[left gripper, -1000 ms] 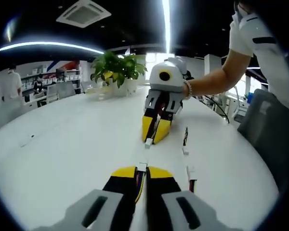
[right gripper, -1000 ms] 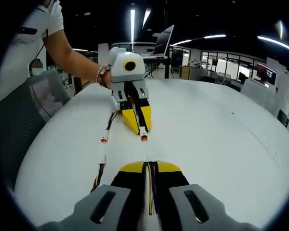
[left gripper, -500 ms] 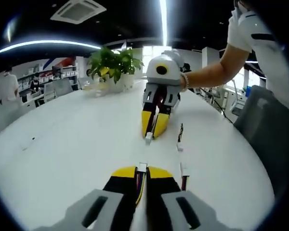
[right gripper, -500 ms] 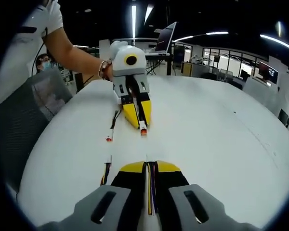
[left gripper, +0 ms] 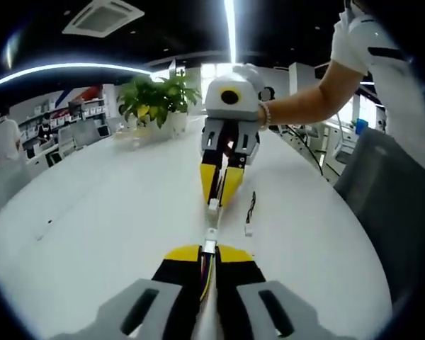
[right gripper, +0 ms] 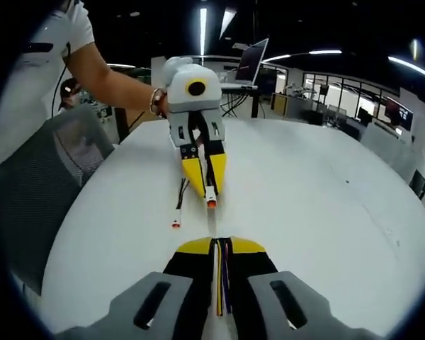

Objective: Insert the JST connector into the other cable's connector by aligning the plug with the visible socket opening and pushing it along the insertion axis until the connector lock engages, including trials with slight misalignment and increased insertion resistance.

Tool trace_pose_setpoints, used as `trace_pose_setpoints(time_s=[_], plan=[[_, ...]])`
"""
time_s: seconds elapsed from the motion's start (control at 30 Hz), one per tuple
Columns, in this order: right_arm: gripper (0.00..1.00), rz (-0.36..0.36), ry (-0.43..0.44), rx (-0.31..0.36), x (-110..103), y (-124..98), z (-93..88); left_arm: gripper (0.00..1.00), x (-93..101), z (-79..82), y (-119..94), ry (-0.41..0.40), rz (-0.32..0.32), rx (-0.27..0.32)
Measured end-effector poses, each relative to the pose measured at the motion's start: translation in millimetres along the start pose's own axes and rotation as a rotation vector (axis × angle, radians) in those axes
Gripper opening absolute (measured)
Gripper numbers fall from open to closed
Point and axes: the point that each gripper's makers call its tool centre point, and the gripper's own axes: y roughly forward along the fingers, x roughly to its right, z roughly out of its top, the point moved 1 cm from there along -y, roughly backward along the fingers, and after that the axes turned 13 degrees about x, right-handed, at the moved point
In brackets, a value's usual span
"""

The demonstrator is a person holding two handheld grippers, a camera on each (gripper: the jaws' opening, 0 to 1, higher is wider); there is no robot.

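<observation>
My left gripper (left gripper: 209, 249) is shut on a thin wire bundle, and its small white connector (left gripper: 210, 245) sticks out past the yellow jaw tips. In the right gripper view that same gripper (right gripper: 210, 195) faces me and the connector shows a red face (right gripper: 211, 202). My right gripper (right gripper: 218, 243) is shut on a bundle of coloured wires (right gripper: 220, 283). In the left gripper view the right gripper (left gripper: 215, 203) points at me and holds a white connector (left gripper: 213, 207). Both connectors sit on one line, a short gap apart, just above the white table (left gripper: 99, 212).
Loose cable ends lie on the table beside the jaws (left gripper: 248, 230) (right gripper: 176, 224). A person's arm (left gripper: 304, 106) holds the far gripper. A grey mesh chair (right gripper: 42, 191) stands at the table edge. A potted plant (left gripper: 156, 99) and a laptop (right gripper: 251, 60) stand further back.
The two grippers have come closer together and lined up, so the gap between the connectors has shrunk. The trailing loose cable ends have slid along the table with them.
</observation>
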Motion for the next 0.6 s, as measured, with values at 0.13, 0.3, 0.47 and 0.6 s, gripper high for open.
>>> trace_pose_setpoints(time_s=[0.13, 0.3, 0.47, 0.6], plan=[[0.04, 0.008, -0.007, 0.006, -1, 3, 3.2, 0.0, 1.6, 2.6, 0, 0.0, -0.005, 0.005], [0.04, 0.02, -0.012, 0.014, -4, 8, 6.6, 0.0, 2.9, 2.6, 0, 0.002, -0.008, 0.001], [0.04, 0.029, -0.016, 0.019, -6, 14, 8.9, 0.0, 3.7, 5.0, 2, 0.003, -0.008, 0.006], [0.04, 0.037, -0.021, 0.024, -9, 16, 11.2, 0.0, 4.7, 6.6, 5, 0.002, -0.008, 0.007]])
